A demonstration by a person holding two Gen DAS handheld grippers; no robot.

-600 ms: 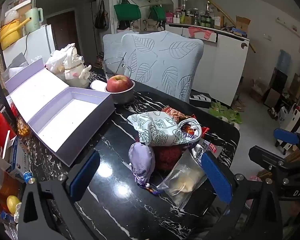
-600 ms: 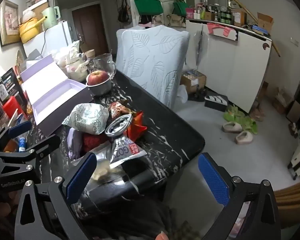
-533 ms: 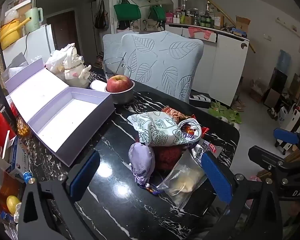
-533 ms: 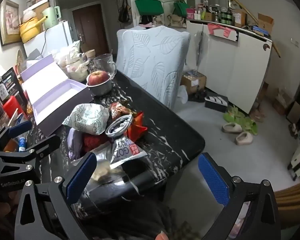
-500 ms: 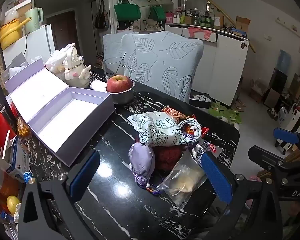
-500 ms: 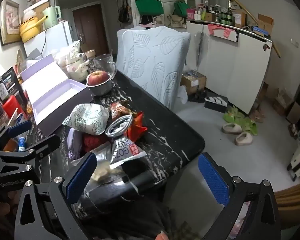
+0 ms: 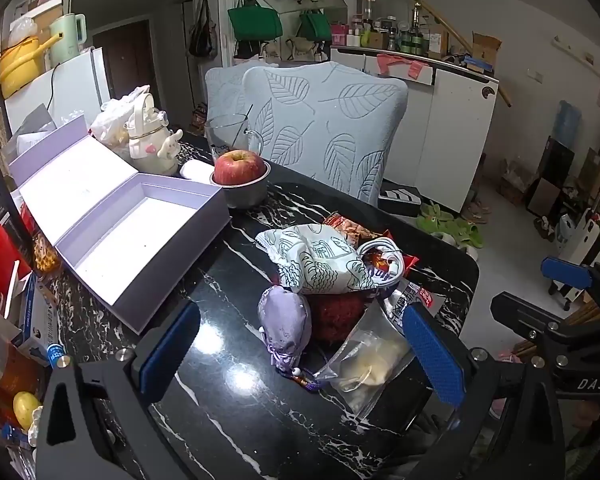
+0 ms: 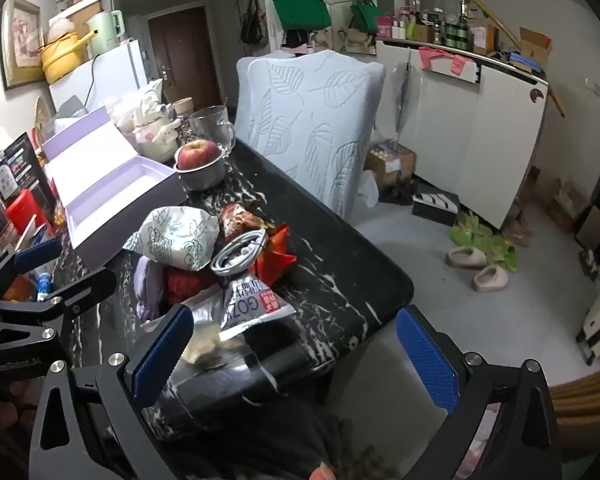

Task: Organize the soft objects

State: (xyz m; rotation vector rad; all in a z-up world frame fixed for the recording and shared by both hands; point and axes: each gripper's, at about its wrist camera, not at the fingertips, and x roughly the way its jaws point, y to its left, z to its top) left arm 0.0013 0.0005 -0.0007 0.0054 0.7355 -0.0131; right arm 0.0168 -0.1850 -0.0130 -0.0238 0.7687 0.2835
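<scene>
Both claws hang above the black marbled surface (image 7: 228,280) with their blue-padded jaws spread wide and nothing between them. The left claw (image 7: 300,352) looks down on a heap of soft things near the surface's right-hand end: a lilac drawstring pouch (image 7: 286,326) lies nearest it, its tasselled cord trailing toward the camera, and just beside that on the right lies a clear zip bag (image 7: 366,364) with something pale inside. Behind the pouch sits a dark red knitted item (image 7: 336,314), and on top of that rests a white cloth pouch printed with green line drawings (image 7: 320,260). A coiled white cable (image 7: 380,254) lies against the printed pouch's right side, over red and brown snack packets (image 7: 352,228). The right claw (image 8: 292,352) hangs at the near right corner of the surface, its left pad over the edge of the heap and its right pad out over the floor; a silver snack packet with red lettering (image 8: 252,304) lies just ahead of it. Left of the heap, well apart from it, an open lilac gift box (image 7: 140,232) stands empty with its lid (image 7: 72,172) tipped back. Behind the box an apple (image 7: 238,166) rests in a small metal bowl (image 7: 248,196), with a glass mug (image 7: 230,136) and a white cartoon-dog bottle (image 7: 152,140) further back.
</scene>
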